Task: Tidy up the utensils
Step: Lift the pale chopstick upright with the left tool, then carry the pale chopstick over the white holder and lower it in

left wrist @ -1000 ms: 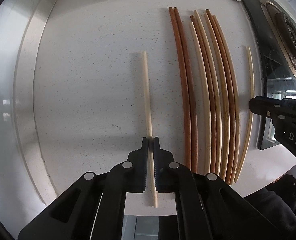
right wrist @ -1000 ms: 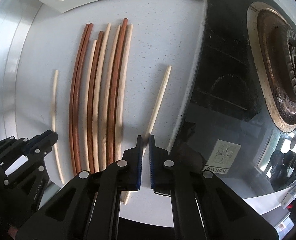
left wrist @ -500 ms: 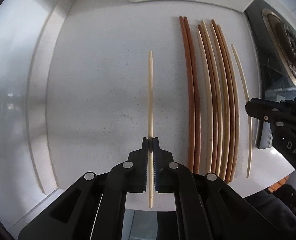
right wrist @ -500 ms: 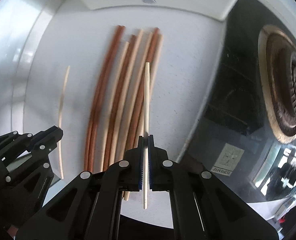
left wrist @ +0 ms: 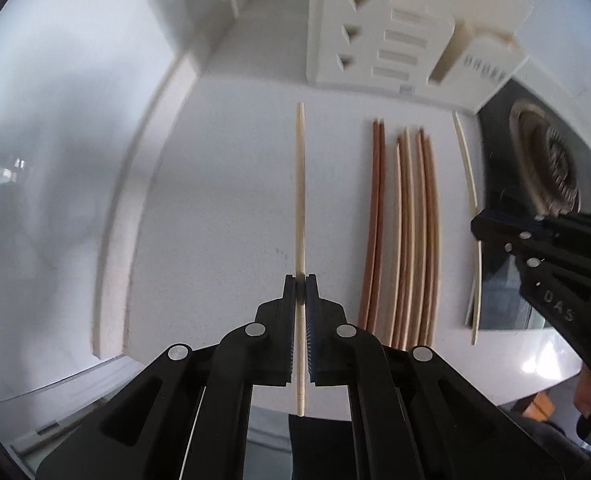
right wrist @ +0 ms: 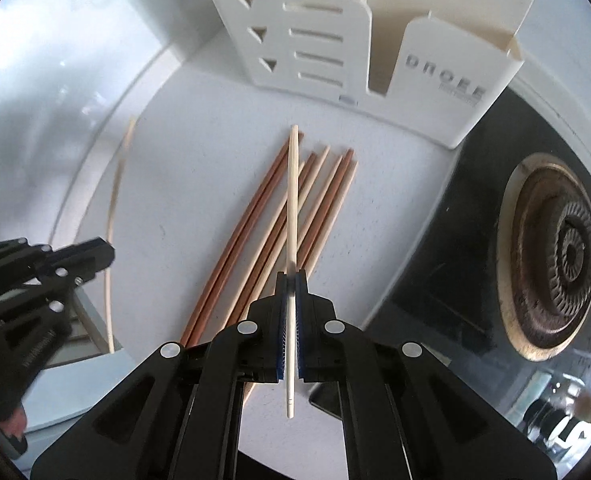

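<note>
Pale wooden chopstick [left wrist: 300, 208] being pinched in the closed black left gripper [left wrist: 300, 280], running lengthwise between the fingers, lifted off the speckled white countertop [left wrist: 223, 216]. Second pale wooden chopstick [right wrist: 292, 208] being pinched the same way in the closed black right gripper [right wrist: 291, 276], hanging above the row of reddish-brown and pale chopsticks [right wrist: 271, 232] lying on the countertop. Standing beyond the row: slotted cream-white utensil holder [right wrist: 319, 40], open at the top. Lying just right of the row: black glass stovetop [right wrist: 475, 216] with its round burner [right wrist: 555, 248].
</note>
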Demonstrator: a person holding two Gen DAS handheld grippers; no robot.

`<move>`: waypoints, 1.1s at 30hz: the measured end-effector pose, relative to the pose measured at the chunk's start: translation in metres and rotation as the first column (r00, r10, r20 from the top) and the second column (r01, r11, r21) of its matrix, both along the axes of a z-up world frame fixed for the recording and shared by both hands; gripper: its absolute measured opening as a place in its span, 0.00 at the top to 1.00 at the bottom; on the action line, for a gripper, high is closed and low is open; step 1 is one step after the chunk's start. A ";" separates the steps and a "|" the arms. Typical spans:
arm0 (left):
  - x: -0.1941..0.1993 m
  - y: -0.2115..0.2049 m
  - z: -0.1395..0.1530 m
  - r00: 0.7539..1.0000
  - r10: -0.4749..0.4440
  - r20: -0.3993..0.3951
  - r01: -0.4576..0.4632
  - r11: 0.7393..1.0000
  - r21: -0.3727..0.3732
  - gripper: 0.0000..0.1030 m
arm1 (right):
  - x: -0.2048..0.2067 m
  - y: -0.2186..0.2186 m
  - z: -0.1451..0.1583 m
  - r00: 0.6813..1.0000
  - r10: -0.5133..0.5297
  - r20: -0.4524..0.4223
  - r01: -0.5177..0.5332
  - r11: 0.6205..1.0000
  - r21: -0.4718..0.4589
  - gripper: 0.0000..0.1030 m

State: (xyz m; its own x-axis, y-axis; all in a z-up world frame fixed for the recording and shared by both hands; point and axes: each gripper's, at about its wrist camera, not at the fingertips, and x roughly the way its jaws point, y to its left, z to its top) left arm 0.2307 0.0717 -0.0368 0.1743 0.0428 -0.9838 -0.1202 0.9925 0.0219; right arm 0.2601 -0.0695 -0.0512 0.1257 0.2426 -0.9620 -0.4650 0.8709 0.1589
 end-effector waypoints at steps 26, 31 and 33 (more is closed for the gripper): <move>0.037 -0.025 0.107 0.935 0.001 0.353 0.010 1.000 -0.029 0.96 | 0.031 -0.050 0.095 0.946 0.010 0.325 -0.092 0.967 0.237 0.95; 0.051 -0.022 0.119 0.914 0.004 0.406 0.005 1.000 -0.022 0.96 | 0.045 -0.055 0.101 0.934 -0.027 0.356 -0.074 0.961 0.267 0.95; 0.056 -0.020 0.122 0.902 0.002 0.432 0.008 1.000 -0.022 0.96 | 0.049 -0.058 0.107 0.927 -0.033 0.374 -0.076 0.959 0.272 0.95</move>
